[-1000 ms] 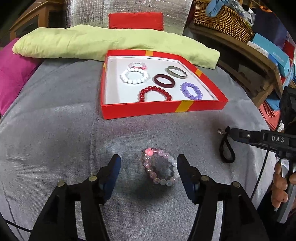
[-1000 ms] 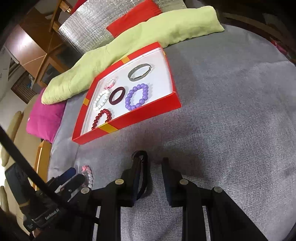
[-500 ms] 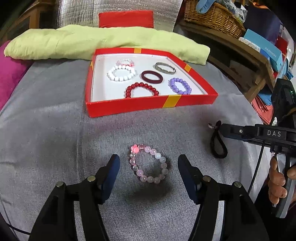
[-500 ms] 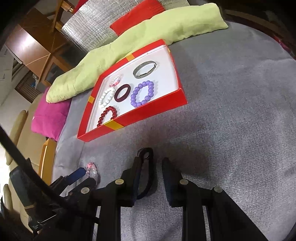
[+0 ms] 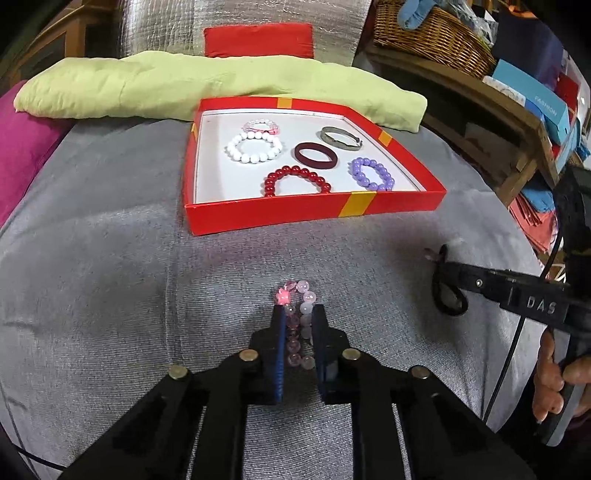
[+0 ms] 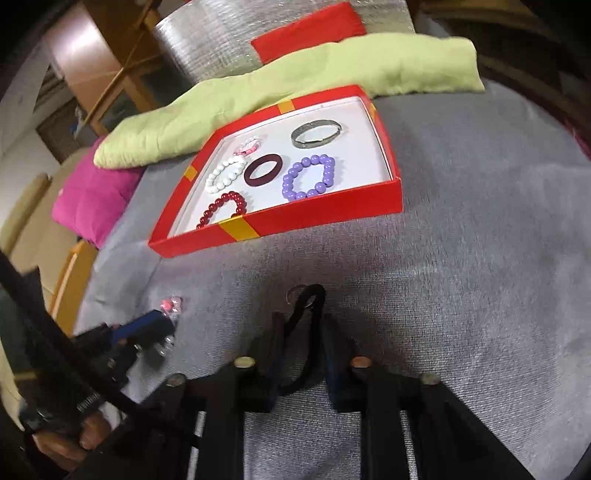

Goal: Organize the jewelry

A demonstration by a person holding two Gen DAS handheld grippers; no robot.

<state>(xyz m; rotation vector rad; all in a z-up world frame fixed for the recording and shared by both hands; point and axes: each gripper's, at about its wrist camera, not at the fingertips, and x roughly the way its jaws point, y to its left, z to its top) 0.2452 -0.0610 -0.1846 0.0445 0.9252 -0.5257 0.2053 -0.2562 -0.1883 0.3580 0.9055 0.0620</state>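
A pale pink bead bracelet (image 5: pixel 300 314) lies on the grey cloth, squeezed flat between the jaws of my left gripper (image 5: pixel 298 312), which is shut on it. It also shows in the right wrist view (image 6: pixel 171 306). A black cord bracelet (image 6: pixel 304 306) with a small metal ring lies between the narrowly parted jaws of my right gripper (image 6: pixel 300 321); it also shows in the left wrist view (image 5: pixel 447 291). A red tray (image 5: pixel 258 219) ahead holds several bracelets: white, dark red bangle, red beads, purple beads (image 5: pixel 371 174), a metal bangle.
A light green cushion (image 5: pixel 147 88) lies behind the tray and a magenta cushion (image 6: pixel 92 195) to the left. A wooden shelf with a wicker basket (image 5: pixel 432 33) and boxes stands at the right. The grey cloth surface curves away at its edges.
My left gripper has shut on the pink bead bracelet, pressing it into a narrow oval. My right gripper has moved forward so the black cord lies between its jaws.
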